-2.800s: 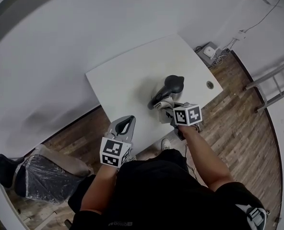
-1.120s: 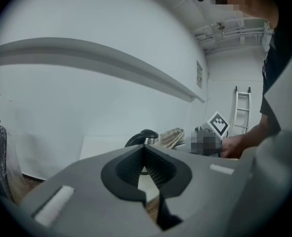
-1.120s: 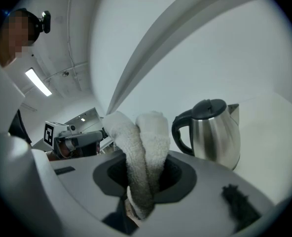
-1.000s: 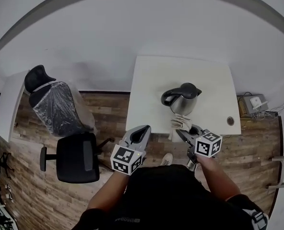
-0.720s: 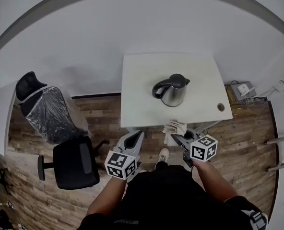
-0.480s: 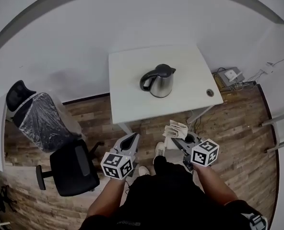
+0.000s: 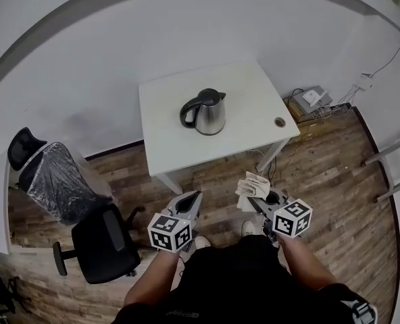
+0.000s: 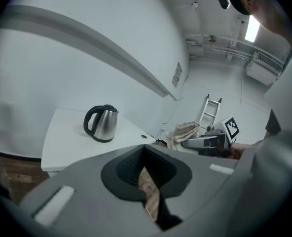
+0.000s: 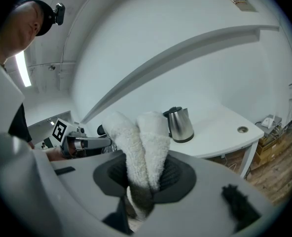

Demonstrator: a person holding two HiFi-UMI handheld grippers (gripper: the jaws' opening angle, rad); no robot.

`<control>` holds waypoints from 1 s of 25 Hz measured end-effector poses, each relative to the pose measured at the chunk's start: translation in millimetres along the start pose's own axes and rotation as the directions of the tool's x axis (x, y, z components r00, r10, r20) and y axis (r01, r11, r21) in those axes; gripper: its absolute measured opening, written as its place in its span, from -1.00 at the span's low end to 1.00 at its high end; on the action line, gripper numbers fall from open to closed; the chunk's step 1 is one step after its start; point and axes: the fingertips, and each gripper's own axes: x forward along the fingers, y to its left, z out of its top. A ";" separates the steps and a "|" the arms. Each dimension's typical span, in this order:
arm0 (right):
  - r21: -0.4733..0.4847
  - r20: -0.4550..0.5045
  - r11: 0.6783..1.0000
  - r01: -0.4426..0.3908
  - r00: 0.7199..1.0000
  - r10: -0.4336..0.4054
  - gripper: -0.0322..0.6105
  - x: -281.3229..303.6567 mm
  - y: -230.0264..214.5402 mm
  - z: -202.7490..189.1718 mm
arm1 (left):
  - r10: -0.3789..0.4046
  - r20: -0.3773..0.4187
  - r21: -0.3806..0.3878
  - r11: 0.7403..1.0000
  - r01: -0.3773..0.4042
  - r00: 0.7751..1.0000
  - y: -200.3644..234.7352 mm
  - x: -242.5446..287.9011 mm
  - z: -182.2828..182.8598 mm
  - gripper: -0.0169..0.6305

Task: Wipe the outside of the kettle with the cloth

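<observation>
The steel kettle [image 7: 203,112] with a black handle and lid stands upright on the white table [image 7: 247,93]. Both grippers hang over the wood floor, in front of the table and well short of it. My right gripper [image 7: 259,199] is shut on a folded white cloth [image 7: 251,183], which sticks up between its jaws as the cloth [image 9: 142,144]. My left gripper [image 7: 188,202] is shut with nothing in it. The left gripper view shows the kettle [image 8: 102,123] far ahead and the cloth [image 8: 184,132] to the right. The right gripper view has the kettle [image 9: 179,124] behind the cloth.
A black office chair [image 7: 105,240] and a plastic-wrapped chair [image 7: 51,179] stand on the floor to the left. A ladder [image 7: 391,173] leans at the right. A box with cables [image 7: 312,99] lies by the wall. The table has a cable hole [image 7: 279,121] near its right edge.
The person has backed away from the table, so both grippers now hang over the floor. The cloth stays in the right gripper, off the kettle. The kettle has not moved.
</observation>
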 end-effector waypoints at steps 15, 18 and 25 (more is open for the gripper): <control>-0.044 -0.061 0.996 -0.078 0.995 0.075 -0.60 -30.2 -66.9 23.8 | 0.082 -0.021 -0.062 0.995 -0.084 0.996 -47.1 53.4 1.9 -0.93; -0.039 -0.051 0.995 -0.096 0.994 0.094 -0.60 -26.5 -67.5 32.1 | 0.110 -0.060 -0.076 0.990 -0.115 0.992 -42.5 50.6 -9.6 -0.93; -0.065 -0.056 0.990 -0.122 0.991 0.118 -0.60 -10.2 -70.2 37.7 | 0.152 -0.035 -0.063 0.986 -0.154 0.988 -21.1 55.3 7.4 -0.93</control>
